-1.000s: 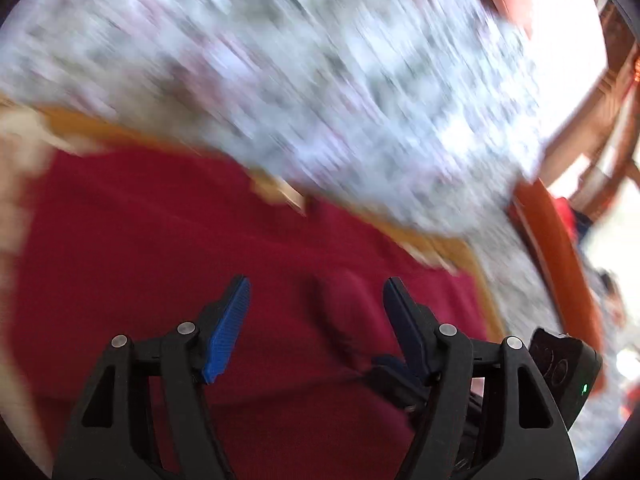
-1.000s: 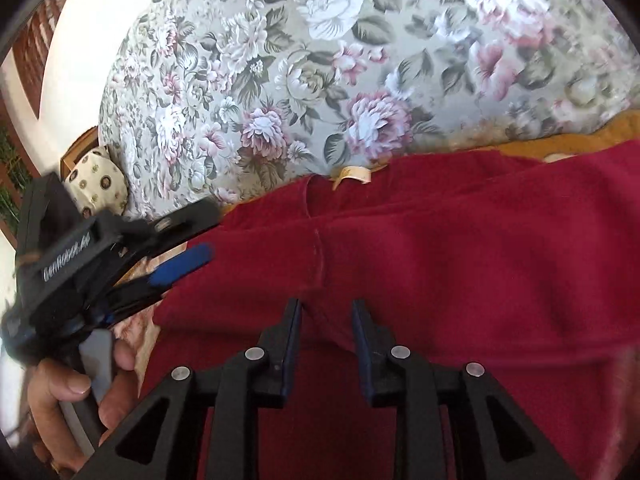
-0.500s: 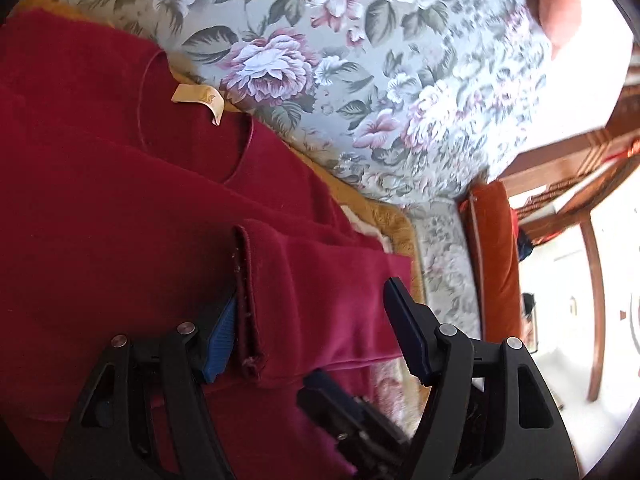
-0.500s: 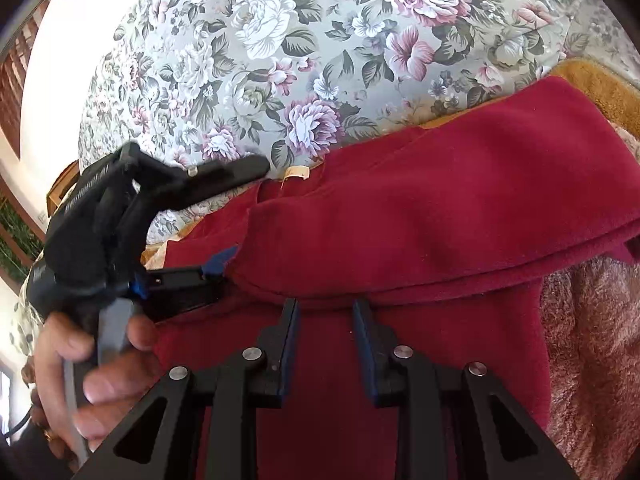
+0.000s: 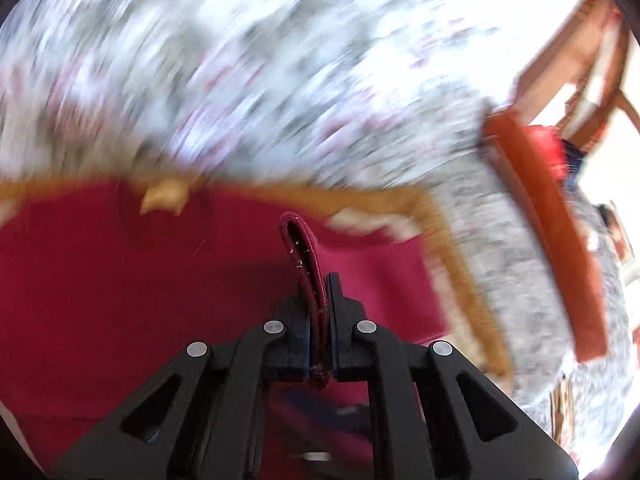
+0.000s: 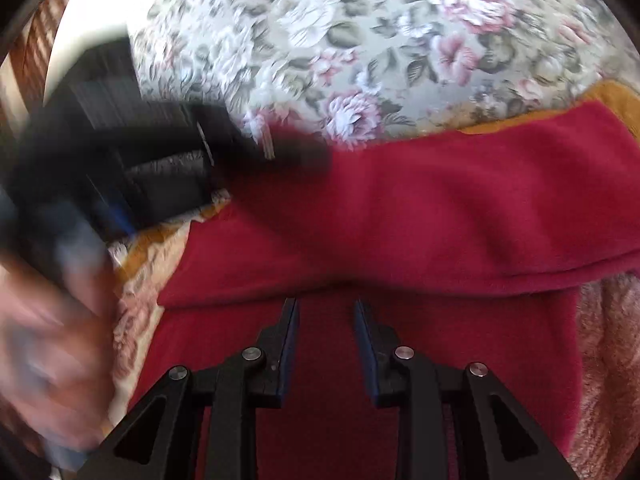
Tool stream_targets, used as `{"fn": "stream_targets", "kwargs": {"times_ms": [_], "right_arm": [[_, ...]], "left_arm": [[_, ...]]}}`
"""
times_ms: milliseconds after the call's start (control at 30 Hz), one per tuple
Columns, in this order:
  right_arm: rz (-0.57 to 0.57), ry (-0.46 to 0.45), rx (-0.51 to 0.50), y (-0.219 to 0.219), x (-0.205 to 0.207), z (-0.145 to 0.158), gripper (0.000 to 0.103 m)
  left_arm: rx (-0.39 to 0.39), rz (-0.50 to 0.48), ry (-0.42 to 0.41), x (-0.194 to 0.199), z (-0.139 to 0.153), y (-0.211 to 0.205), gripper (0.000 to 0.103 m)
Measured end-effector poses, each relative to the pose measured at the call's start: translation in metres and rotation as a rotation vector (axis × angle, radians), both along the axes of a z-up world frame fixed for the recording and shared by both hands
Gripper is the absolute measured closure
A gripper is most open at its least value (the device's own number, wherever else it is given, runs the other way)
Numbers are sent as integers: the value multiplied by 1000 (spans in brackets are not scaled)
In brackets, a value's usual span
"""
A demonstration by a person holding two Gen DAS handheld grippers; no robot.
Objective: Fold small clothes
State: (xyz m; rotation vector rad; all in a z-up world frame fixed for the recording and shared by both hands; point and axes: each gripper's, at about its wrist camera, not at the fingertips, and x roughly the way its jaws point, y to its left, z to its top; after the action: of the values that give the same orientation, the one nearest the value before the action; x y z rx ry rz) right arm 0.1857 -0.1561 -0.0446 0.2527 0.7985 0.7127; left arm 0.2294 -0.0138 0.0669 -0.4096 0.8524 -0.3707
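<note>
- The floral sofa (image 6: 360,40) fills the far side of both views, its cushion standing behind the work as a backstop; in the left wrist view it is smeared to a blur, so I cannot read the pattern there.
- The red garment (image 6: 420,208) lies spread on the seat over a mustard-coloured throw (image 5: 452,248), flat so it can be folded. One layer is already laid across the far part, with a long fold edge running left to right just beyond the right gripper.
- A pink fuzzy blanket (image 6: 600,340) shows at the right edge, cut off by the frame.
- The left gripper (image 5: 319,300) has its jaws clamped tight on the sleeve cuff (image 5: 302,248), which arches up out of the pads. I judge it is held this way so the sleeve can be carried over the body.
- From the right wrist view that left tool and the hand (image 6: 48,344) holding it are a dark smear at the left; no detail can be made out.
- The right gripper (image 6: 326,320) hovers low over the cloth, jaws partly apart with nothing pinched between them, probably waiting to steady the fold.
- A pale neck label (image 5: 164,198) marks the collar, blurred.
</note>
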Motion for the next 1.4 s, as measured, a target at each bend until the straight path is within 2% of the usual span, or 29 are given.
{"fn": "stream_targets", "kwargs": {"times_ms": [67, 200, 333, 433, 533, 567, 733, 800, 833, 867, 1033, 1133, 1233, 1333, 1367, 1400], "right_arm": [[3, 5, -20, 4, 1, -2, 76], [3, 7, -35, 6, 2, -3, 76], [6, 6, -43, 6, 2, -4, 76], [6, 6, -44, 7, 3, -4, 76], [7, 6, -45, 7, 2, -2, 76], [8, 6, -45, 7, 2, -2, 76], [9, 7, -45, 8, 3, -3, 76], [9, 7, -44, 8, 3, -4, 76], [9, 8, -43, 8, 2, -4, 76], [9, 8, -42, 8, 2, -4, 76], [9, 11, -37, 7, 3, -5, 76], [7, 7, -48, 8, 2, -3, 76], [14, 0, -67, 10, -2, 1, 73], [129, 53, -47, 3, -12, 13, 73], [168, 23, -28, -9, -21, 26, 74], [161, -41, -28, -20, -28, 39, 73]], "left_arm": [[-27, 3, -76, -3, 35, 5, 98], [-108, 69, -153, -6, 76, 40, 98], [-122, 167, -180, -19, 87, 91, 98], [-98, 230, -149, -31, 70, 122, 98], [-83, 305, -71, -42, 30, 153, 98], [-80, 335, -23, -44, 8, 164, 98], [-60, 409, 138, -53, -62, 184, 97], [-78, 421, 179, -59, -78, 192, 92], [-73, 433, 184, -64, -81, 196, 78], [-64, 459, 176, -71, -83, 202, 67], [1, 606, 55, -106, -69, 213, 64], [31, 579, -15, -105, -67, 194, 64], [144, 531, -55, -99, -68, 160, 66], [235, 493, -71, -96, -76, 140, 68], [246, 472, -54, -95, -86, 137, 68], [249, 464, -34, -94, -93, 137, 68]]}}
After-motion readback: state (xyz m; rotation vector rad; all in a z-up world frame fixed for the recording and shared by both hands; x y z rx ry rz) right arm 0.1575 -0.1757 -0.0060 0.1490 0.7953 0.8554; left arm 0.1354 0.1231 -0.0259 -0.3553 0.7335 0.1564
